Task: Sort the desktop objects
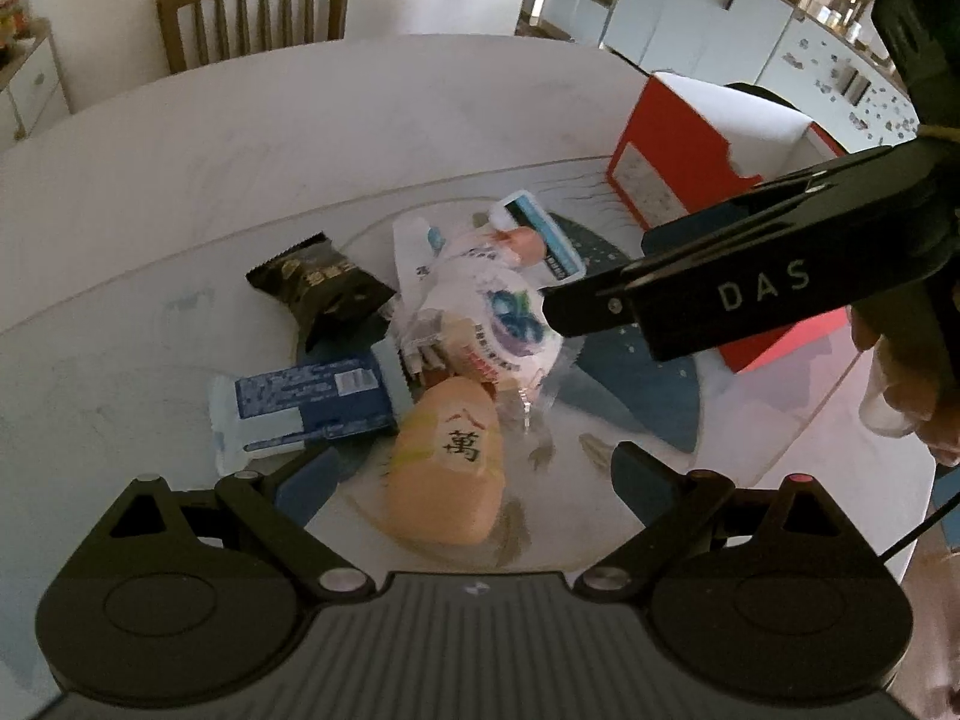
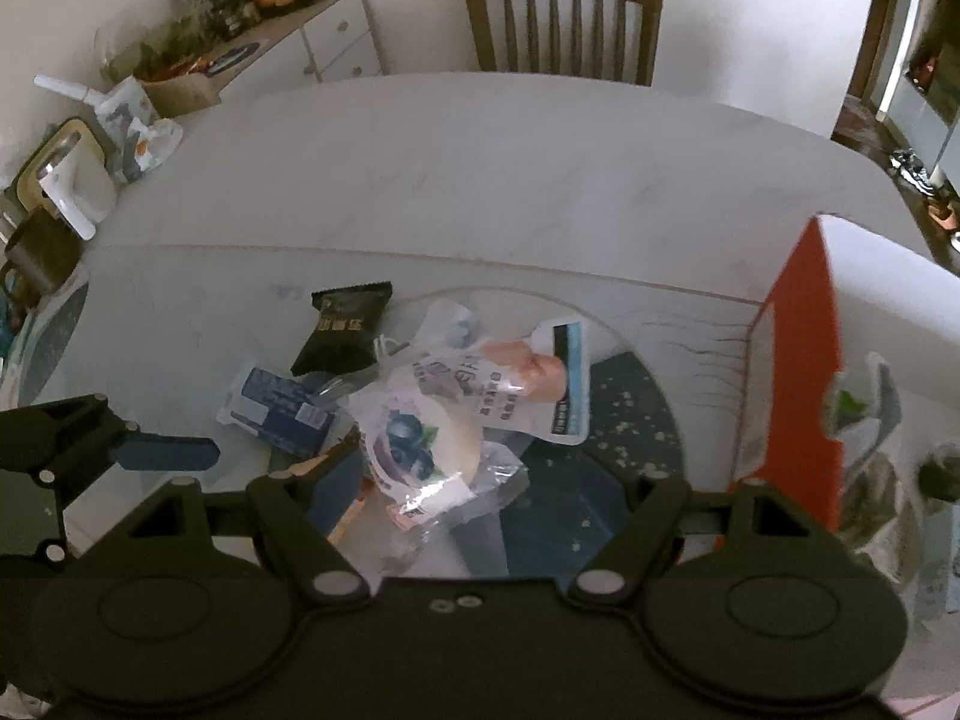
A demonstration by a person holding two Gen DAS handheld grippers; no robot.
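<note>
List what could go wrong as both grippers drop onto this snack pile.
1. The left gripper and right gripper, both open, converge over one pile and may collide.
2. The blueberry pack overlaps the mahjong-tile snack and blue packet; grabbing one may drag the others.

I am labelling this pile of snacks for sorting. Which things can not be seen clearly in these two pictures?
- Small print on the dark blue rectangular packet: too blurred in both views.
- Inside of the red and white cardboard box: cut off by the right wrist view's edge; left wrist view shows outside only.
- Items under the clear blueberry-printed bag: covered by it.
</note>
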